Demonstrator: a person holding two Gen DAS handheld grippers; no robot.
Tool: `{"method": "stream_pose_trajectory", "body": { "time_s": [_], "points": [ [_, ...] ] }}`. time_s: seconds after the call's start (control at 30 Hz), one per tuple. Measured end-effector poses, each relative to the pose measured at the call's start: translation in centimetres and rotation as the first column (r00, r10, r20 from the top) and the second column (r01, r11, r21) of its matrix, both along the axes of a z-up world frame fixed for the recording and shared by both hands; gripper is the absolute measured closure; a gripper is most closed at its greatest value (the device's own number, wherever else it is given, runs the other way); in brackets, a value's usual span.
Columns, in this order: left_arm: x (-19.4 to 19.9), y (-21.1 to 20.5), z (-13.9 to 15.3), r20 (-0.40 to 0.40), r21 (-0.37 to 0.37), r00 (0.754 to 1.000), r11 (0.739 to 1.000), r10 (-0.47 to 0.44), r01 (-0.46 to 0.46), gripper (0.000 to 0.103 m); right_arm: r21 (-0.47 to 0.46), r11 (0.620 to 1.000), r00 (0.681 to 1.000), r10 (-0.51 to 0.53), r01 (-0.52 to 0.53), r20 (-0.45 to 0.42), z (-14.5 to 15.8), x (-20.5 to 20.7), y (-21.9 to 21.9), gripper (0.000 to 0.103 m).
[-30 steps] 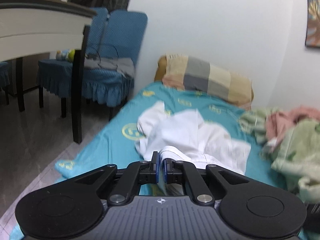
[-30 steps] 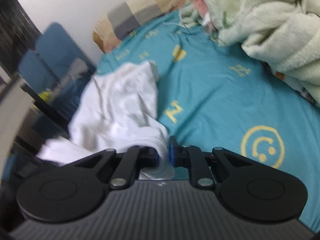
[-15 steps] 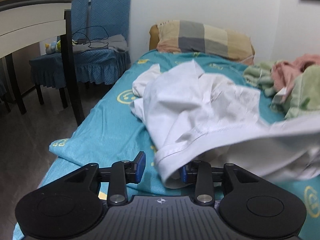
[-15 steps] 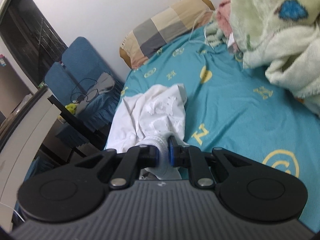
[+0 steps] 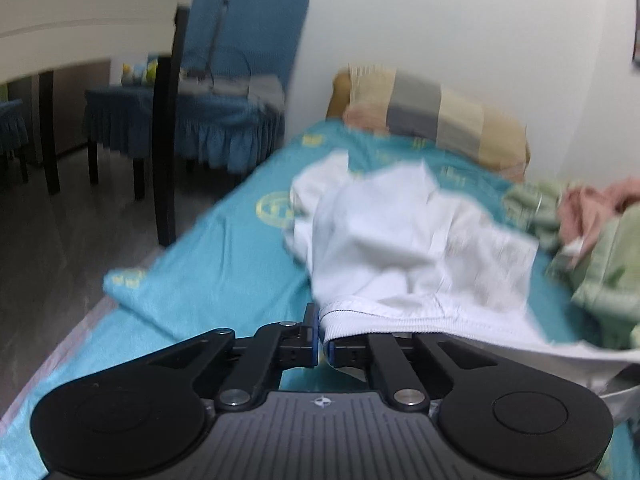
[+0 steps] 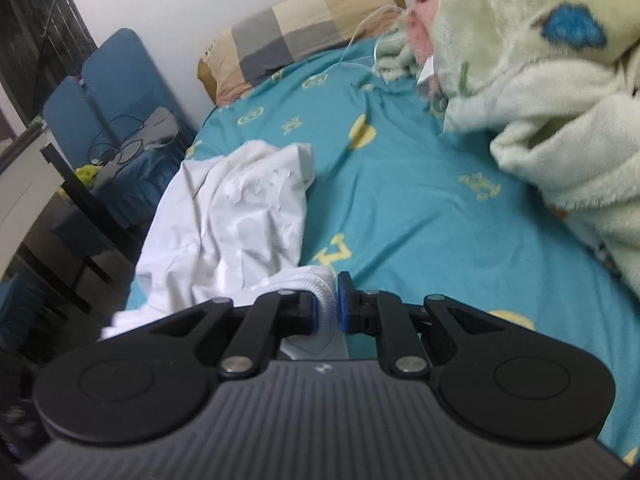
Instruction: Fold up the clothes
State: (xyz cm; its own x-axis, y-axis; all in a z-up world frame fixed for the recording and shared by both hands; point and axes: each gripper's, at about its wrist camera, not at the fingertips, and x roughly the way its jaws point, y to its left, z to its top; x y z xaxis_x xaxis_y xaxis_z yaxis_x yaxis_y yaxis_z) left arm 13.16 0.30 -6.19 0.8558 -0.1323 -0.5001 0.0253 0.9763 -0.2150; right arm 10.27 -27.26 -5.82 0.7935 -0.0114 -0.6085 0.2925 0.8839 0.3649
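Shirt hem pinched in both hand-held grippers.

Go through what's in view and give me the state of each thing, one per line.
White garment: crumpled on the bed, ribbed edge lifted and pinched by both grippers.
Left gripper: just reclosed, shut on the edge.
Right gripper: shut on the edge.
Teal sheet: spread, mildly wrinkled.
Green blanket: heaped, unfolded.
Checked pillow: lying against the wall.

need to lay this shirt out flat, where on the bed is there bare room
Bare teal sheet lies between the white shirt and the fluffy blanket heap, up towards the checked pillow. The blanket side is crowded; the shirt covers the bed's chair-side edge.
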Motion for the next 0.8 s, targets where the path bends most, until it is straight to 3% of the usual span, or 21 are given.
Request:
{"method": "stream_pose_trajectory", "body": {
  "time_s": [0.17, 0.37, 0.47, 0.63, 0.8],
  "points": [
    [-3.1, 0.8, 7.5, 0.237, -0.064, 0.971, 0.998, 0.032, -0.017, 0.100, -0.130, 0.992, 0.976, 0.018, 0.011, 0.217, 4.9, -1.8, 1.3, 0.091],
    [-6.9, 2.0, 20.5, 0.450, -0.130, 0.892, 0.991, 0.039, 0.022, 0.100, -0.288, 0.955, 0.863, 0.081, 0.077, 0.499, 16.7, -5.6, 2.9, 0.093],
    [-9.0, 2.4, 27.9, 0.522, -0.133, 0.853, 0.990, 0.026, 0.052, 0.100, -0.286, 0.955, 0.802, 0.105, 0.085, 0.588, 23.2, -8.0, 2.8, 0.093],
    [-14.1, 2.2, 39.0, 0.616, -0.063, 0.787, 0.994, -0.034, 0.092, 0.100, -0.287, 0.952, 0.718, 0.126, 0.107, 0.684, 32.2, -13.4, 2.5, 0.093],
    [-19.3, 2.3, 47.2, 0.613, -0.064, 0.787, 0.989, -0.065, 0.132, 0.100, -0.283, 0.952, 0.638, 0.147, 0.117, 0.756, 38.8, -20.5, 2.6, 0.093]
  ]
}}
